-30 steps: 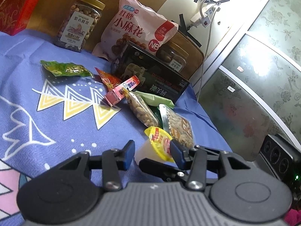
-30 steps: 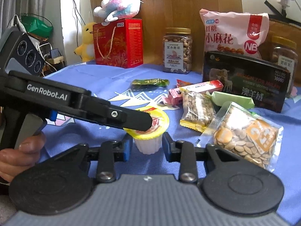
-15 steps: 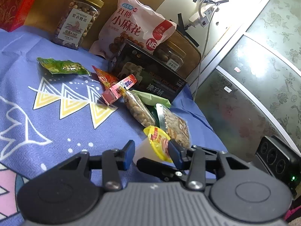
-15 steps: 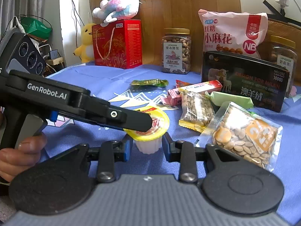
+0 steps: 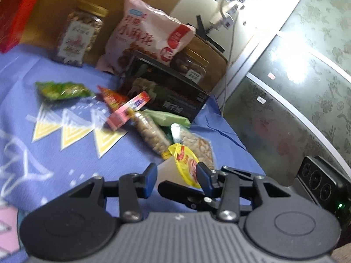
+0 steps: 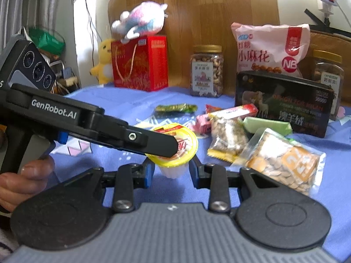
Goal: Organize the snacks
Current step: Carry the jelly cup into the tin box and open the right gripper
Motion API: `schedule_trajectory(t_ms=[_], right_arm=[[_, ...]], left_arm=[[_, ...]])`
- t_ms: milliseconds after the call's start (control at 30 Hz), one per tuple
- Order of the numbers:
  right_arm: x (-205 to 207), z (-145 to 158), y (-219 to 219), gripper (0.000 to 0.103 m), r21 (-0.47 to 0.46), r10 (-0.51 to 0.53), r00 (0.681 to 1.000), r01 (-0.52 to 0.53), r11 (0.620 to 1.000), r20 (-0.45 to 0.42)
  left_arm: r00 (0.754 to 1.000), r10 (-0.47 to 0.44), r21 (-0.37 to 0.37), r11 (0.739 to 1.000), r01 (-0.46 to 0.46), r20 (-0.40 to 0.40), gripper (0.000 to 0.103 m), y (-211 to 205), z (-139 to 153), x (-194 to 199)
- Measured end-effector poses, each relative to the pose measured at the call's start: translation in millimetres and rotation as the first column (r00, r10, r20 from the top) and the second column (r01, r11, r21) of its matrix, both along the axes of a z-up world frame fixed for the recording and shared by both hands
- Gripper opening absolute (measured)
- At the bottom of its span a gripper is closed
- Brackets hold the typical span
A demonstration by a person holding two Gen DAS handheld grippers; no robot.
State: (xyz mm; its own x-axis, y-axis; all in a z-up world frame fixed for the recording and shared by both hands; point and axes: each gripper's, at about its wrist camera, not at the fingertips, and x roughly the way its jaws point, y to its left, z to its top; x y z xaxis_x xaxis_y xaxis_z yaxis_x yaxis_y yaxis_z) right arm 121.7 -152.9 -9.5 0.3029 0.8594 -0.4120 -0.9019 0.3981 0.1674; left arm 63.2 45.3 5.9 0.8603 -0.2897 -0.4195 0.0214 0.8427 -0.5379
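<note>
Snacks lie scattered on the blue patterned tabletop cloth [image 6: 122,100], and the small translucent jelly cup with a yellow foil lid [image 6: 175,146] sits between both pairs of jaws at once. The right wrist view shows the right gripper [image 6: 172,171] spread either side of the cup's body and the left gripper [image 5: 176,175] reaching across its lid, though whether the left jaws pinch it I cannot tell; only the left view shows the patterned glass door [image 5: 307,87]. Compared with half a second ago, the cup looks raised slightly and both views have blurred.

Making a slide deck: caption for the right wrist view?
Both grippers meet at a yellow-lidded jelly cup on the blue cloth, loose snack packets beyond.
</note>
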Motion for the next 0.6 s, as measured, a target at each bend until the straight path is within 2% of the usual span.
schedule_trajectory(t_ms=[100, 200, 333, 500, 600], right_arm=[[21.0, 15.2, -9.2, 0.036, 0.029, -0.024, 1.0, 0.024, 0.999, 0.016], [49.0, 35.0, -12.9, 0.036, 0.043, -0.07, 0.992, 0.066, 0.997, 0.1], [101.9, 54.9, -12.5, 0.036, 0.071, -0.184, 0.961, 0.173, 0.982, 0.207], [169.9, 49.5, -2.2, 0.037, 0.087, -0.305, 0.929, 0.293, 0.952, 0.211], [201.2, 35.7, 9.4, 0.037, 0.056, -0.324, 0.933, 0.319, 0.946, 0.154]], left_arm=[[0.999, -0.041, -0.016, 0.999, 0.041, -0.001, 0.039, -0.2, 22.6, 31.1], [0.996, -0.086, 0.001, 0.996, 0.086, 0.017, 0.04, -3.6, 52.0, 78.3], [0.992, -0.109, 0.036, 0.994, 0.107, 0.06, 0.042, -12.3, 81.0, 148.8], [0.995, -0.085, 0.089, 0.993, 0.079, 0.057, 0.045, -20.6, 82.0, 229.0], [0.998, -0.056, 0.1, 0.993, 0.055, 0.008, 0.047, -18.7, 66.5, 257.8]])
